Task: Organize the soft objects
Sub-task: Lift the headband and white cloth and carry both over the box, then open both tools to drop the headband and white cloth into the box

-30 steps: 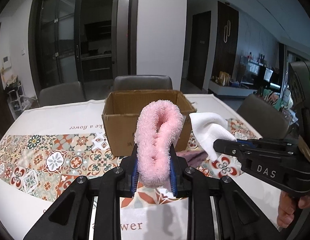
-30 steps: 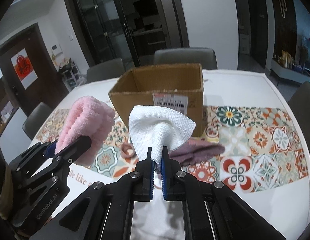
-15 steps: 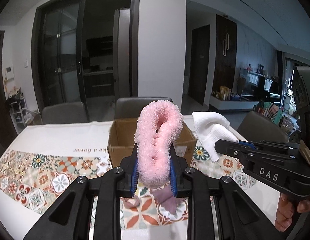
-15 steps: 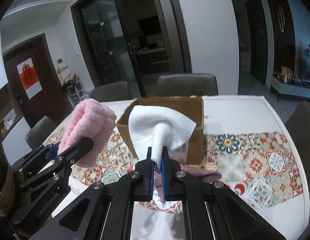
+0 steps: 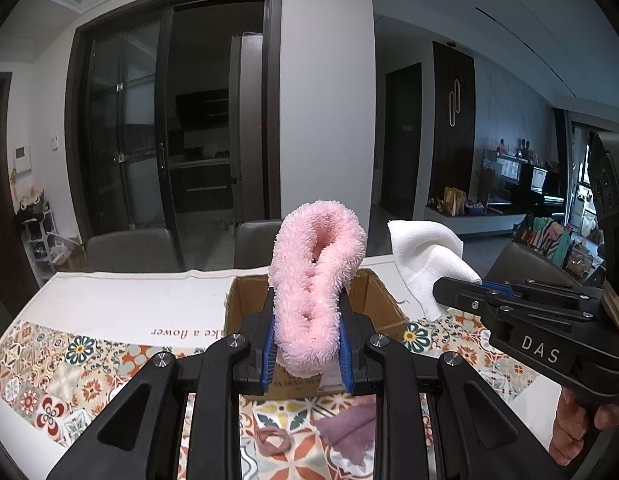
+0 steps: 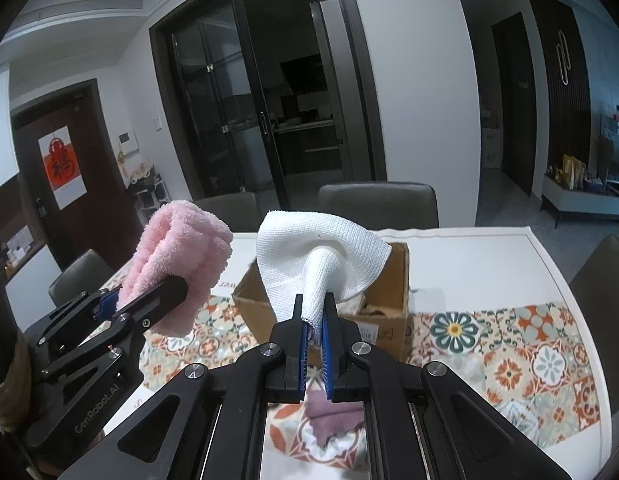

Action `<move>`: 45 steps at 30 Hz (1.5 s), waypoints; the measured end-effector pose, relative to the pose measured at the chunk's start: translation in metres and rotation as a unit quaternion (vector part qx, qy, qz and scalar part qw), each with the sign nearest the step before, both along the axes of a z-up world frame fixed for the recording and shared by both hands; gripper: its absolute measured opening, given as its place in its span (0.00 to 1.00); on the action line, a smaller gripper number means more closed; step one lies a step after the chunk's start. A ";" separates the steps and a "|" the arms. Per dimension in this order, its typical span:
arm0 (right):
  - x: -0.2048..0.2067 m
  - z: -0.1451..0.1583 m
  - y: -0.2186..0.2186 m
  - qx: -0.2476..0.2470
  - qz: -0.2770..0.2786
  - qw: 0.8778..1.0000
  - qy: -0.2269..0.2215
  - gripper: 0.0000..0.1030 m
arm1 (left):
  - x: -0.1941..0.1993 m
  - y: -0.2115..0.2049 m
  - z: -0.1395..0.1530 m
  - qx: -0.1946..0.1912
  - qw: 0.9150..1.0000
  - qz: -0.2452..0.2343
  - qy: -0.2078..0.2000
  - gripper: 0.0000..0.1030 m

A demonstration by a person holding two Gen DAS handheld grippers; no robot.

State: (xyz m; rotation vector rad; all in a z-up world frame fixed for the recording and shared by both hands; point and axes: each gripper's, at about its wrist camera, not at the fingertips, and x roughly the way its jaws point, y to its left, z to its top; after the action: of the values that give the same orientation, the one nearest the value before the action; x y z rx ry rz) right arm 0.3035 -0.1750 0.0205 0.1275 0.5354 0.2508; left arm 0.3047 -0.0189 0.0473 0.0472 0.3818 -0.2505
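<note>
My left gripper (image 5: 307, 322) is shut on a fluffy pink towel (image 5: 317, 284), rolled into a loop that stands up between the blue pads. My right gripper (image 6: 314, 316) is shut on a white cloth (image 6: 321, 256) that fans out above its pads. Both are held in the air in front of an open cardboard box (image 5: 245, 308) (image 6: 393, 320) on the table. In the left wrist view the right gripper (image 5: 461, 292) enters from the right with the white cloth (image 5: 425, 264). The right wrist view shows the left gripper (image 6: 149, 300) and pink towel (image 6: 181, 256) at left.
On the patterned tablecloth (image 5: 49, 368) below lie a mauve cloth (image 5: 349, 432) (image 6: 329, 412) and a pink hair tie (image 5: 273, 440). Grey chairs (image 6: 377, 204) stand behind the table and at its right side (image 6: 601, 276). A person's hand (image 5: 581, 424) holds the right gripper's handle.
Both grippers have risen with their cloths and tipped toward level. The box has slid lower in both views and more of the room behind shows. The grips are unchanged.
</note>
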 end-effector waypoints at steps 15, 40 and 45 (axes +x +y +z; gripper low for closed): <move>0.046 0.000 0.002 -0.011 -0.003 1.000 -0.002 0.07 | 0.050 0.005 0.000 0.021 1.000 0.004 -0.007 0.25; 0.132 -0.056 0.008 -0.052 -0.019 0.995 0.077 0.07 | 0.137 -0.002 -0.063 0.059 0.995 -0.005 0.075 0.25; 0.148 -0.070 0.006 -0.060 -0.021 0.994 0.094 0.07 | 0.152 -0.005 -0.078 0.073 0.993 -0.006 0.094 0.26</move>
State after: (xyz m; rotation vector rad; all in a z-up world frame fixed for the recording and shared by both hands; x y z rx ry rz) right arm 0.4514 -0.1686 -0.0499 0.0459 0.7331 0.1659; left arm 0.4569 -0.0240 -0.0307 0.1698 0.5871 -0.2404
